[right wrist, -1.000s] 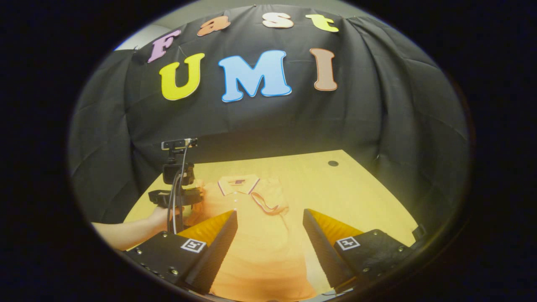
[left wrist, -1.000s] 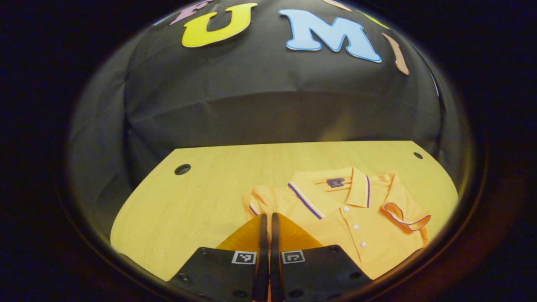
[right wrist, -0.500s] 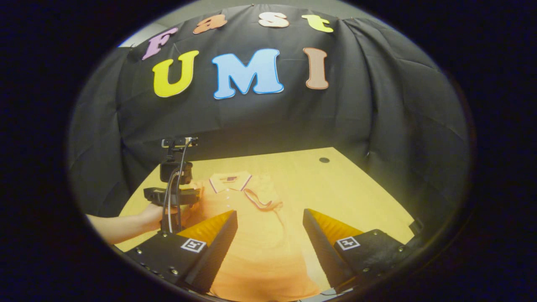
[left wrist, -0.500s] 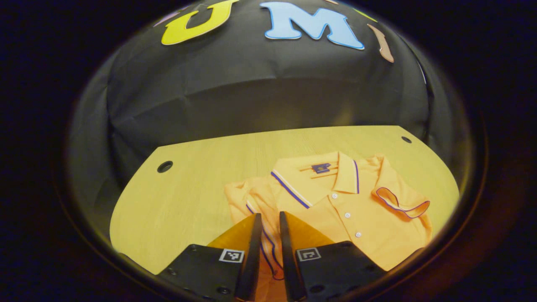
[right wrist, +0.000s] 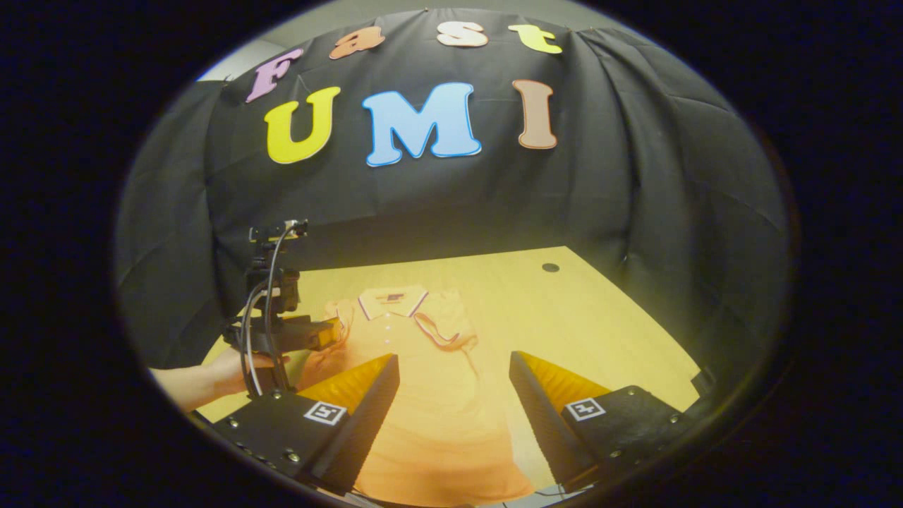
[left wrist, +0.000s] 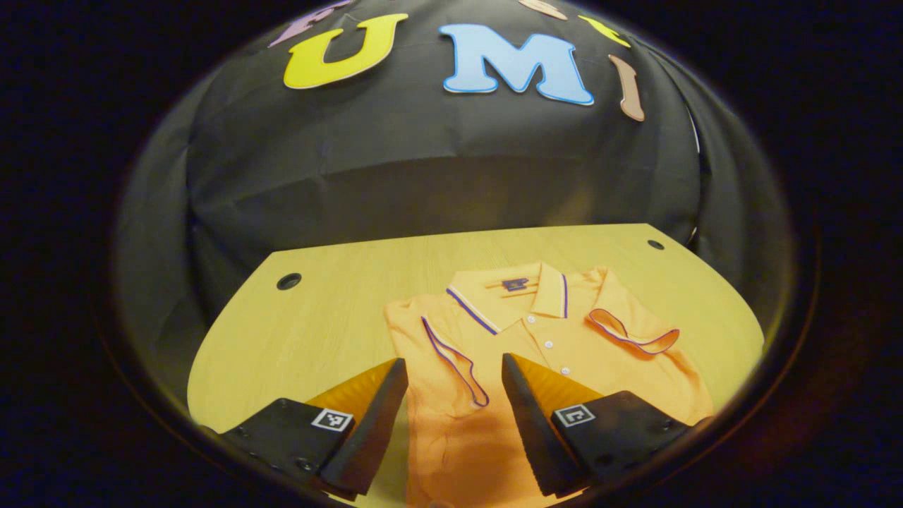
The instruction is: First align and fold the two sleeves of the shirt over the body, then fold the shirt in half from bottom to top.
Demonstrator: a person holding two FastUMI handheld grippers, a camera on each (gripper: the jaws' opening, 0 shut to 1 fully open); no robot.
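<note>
An orange polo shirt (left wrist: 557,367) with purple-trimmed collar lies flat on the wooden table (left wrist: 317,331), collar toward the far wall. Both sleeves are folded over the body: one sleeve (left wrist: 455,356) lies between my left gripper's fingers, the other sleeve (left wrist: 635,339) rests on the chest at the right. My left gripper (left wrist: 451,370) stands open just above the shirt, holding nothing. In the right gripper view the shirt (right wrist: 430,395) stretches toward me. My right gripper (right wrist: 455,363) hangs open over its lower half. The left gripper (right wrist: 310,335) shows there, held by a hand (right wrist: 226,367).
The table has a round cable hole (left wrist: 288,281) at the far left and another hole (left wrist: 656,245) at the far right. The black cloth wall rises right behind the table. Bare wood lies left of the shirt.
My left gripper has opened and let go of the sleeve, which now lies folded over the body. It has drawn back a little. The right gripper has barely moved.
</note>
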